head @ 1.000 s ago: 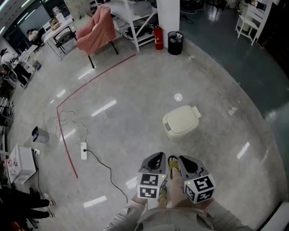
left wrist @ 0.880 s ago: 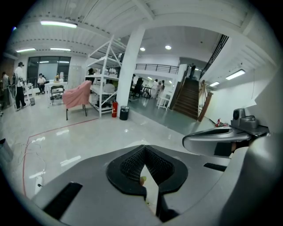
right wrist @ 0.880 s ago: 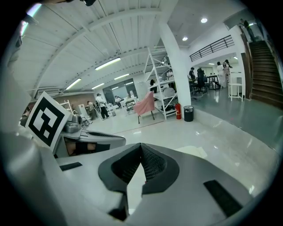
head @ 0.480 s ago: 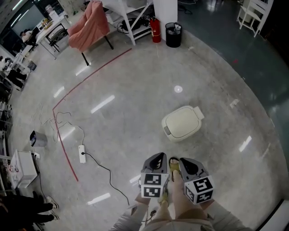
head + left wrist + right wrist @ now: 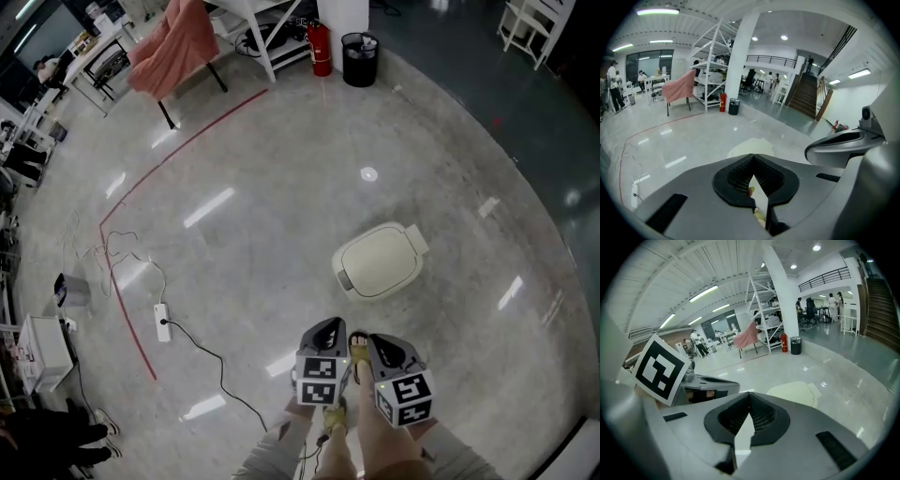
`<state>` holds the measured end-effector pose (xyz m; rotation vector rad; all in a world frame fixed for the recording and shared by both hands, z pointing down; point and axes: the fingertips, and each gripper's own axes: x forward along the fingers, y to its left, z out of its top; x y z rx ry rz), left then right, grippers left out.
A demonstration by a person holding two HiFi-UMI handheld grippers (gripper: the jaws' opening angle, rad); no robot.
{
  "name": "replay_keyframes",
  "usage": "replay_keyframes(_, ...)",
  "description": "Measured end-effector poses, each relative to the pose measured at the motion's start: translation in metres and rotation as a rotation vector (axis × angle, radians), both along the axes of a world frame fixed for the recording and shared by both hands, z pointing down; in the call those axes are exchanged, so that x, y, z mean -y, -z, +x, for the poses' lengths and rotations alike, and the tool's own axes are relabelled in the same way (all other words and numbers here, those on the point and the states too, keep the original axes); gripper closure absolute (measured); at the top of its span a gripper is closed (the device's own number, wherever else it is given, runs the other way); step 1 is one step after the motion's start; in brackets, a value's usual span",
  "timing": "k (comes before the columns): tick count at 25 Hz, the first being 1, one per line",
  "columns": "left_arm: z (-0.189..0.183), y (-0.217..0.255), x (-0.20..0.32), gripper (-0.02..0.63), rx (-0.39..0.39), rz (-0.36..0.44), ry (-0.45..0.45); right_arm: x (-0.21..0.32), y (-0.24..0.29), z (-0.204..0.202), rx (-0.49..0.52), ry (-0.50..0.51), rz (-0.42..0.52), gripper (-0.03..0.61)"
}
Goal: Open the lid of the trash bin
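The cream trash bin (image 5: 349, 278), lid (image 5: 382, 253) down, stood well ahead of the left gripper (image 5: 327, 326) and right gripper (image 5: 377, 341). Both were pressed together and empty. The approach seemed in hand; next they must reach the lid's edge.

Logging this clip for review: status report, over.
Left gripper and right gripper shut, empty, held near the body. Trash bin ahead, lid closed, untouched. Floor between shows no obstacle.
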<state>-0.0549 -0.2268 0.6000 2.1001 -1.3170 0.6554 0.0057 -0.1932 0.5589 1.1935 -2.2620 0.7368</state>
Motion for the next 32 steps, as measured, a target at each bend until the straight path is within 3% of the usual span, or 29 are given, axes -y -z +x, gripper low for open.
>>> replay_keyframes(7, 0.012, -0.056, 0.026, 0.609, 0.026, -0.046, -0.046, 0.012, -0.033, 0.002, -0.008, -0.008, -0.043, 0.578)
replay_keyframes(32, 0.019, -0.229, 0.070, 0.609, 0.100, -0.241, -0.059, 0.041, -0.119, 0.009, 0.022, -0.048, -0.099, 0.580)
